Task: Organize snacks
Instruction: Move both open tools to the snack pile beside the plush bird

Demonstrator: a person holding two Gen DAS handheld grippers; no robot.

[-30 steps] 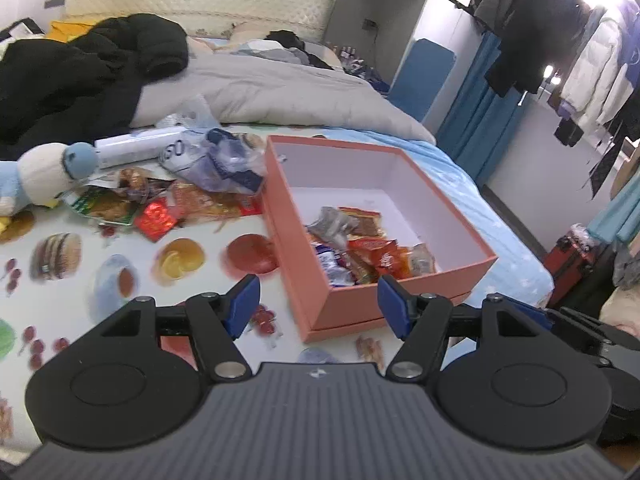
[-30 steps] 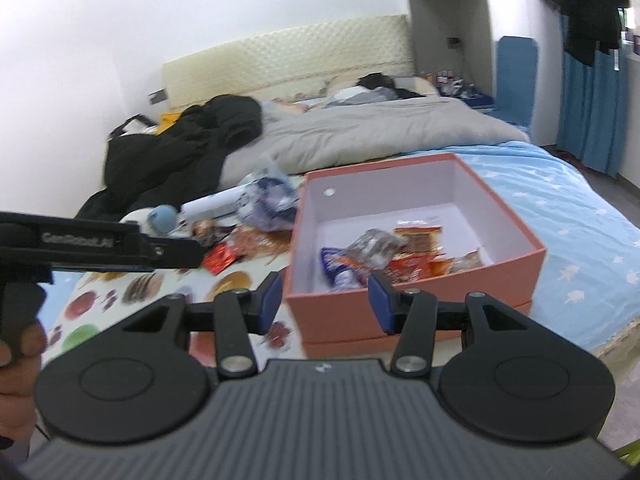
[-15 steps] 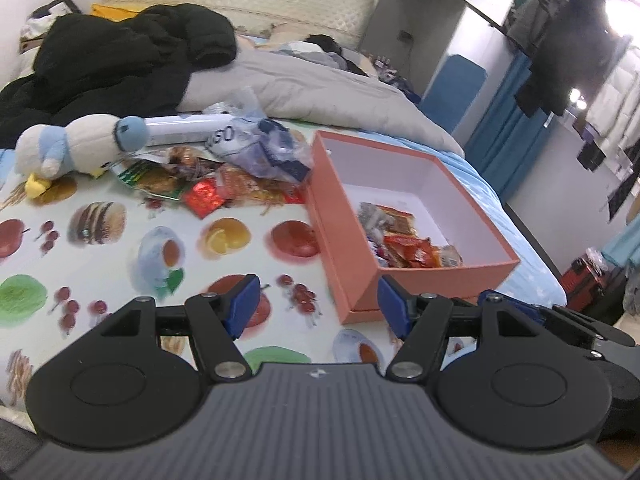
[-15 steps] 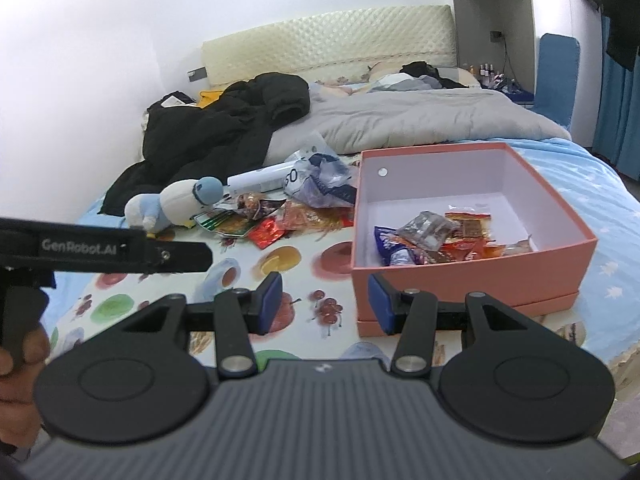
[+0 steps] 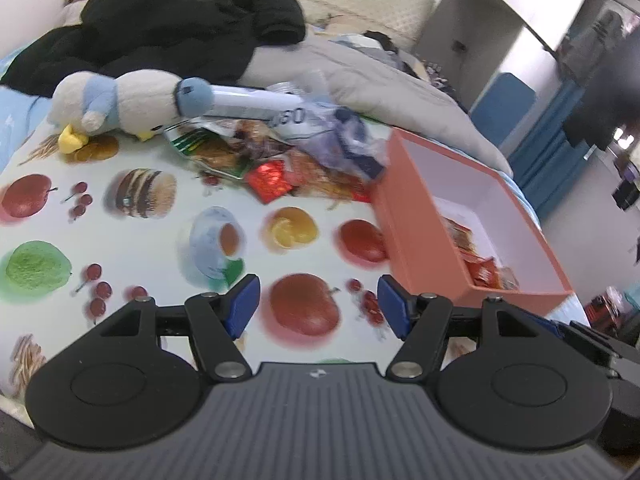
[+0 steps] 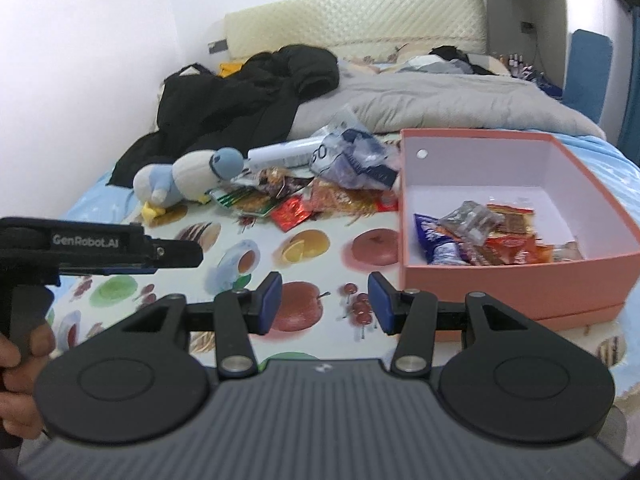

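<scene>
A salmon-pink box (image 6: pixel 520 286) (image 5: pixel 416 236) with a white inside sits on the fruit-print cloth (image 6: pixel 308 248) at the right and holds several snack packets (image 6: pixel 476 236). Loose snacks lie in a heap (image 6: pixel 296 198) (image 5: pixel 260 160) to its left, with a red packet (image 6: pixel 290 213) (image 5: pixel 268 178) at the front. My left gripper (image 5: pixel 314 306) is open above the cloth with nothing between its blue pads. My right gripper (image 6: pixel 324 304) is open too and empty, just left of the box's near corner. The left gripper's body (image 6: pixel 100 246) shows at the right wrist view's left edge.
A blue-and-white plush penguin (image 5: pixel 128 106) (image 6: pixel 188 178) lies left of the heap, with a white tube (image 6: pixel 280 154) and a clear plastic bag (image 6: pixel 352 158) behind it. Black clothes (image 6: pixel 248 96) and a grey duvet (image 6: pixel 440 104) cover the bed's far half. A hand (image 6: pixel 20 376) holds the left gripper's handle.
Both grippers have swung left and sunk toward the cloth, so the box has slid to the right in both views and the penguin has come into the middle. Jaw openings look unchanged.
</scene>
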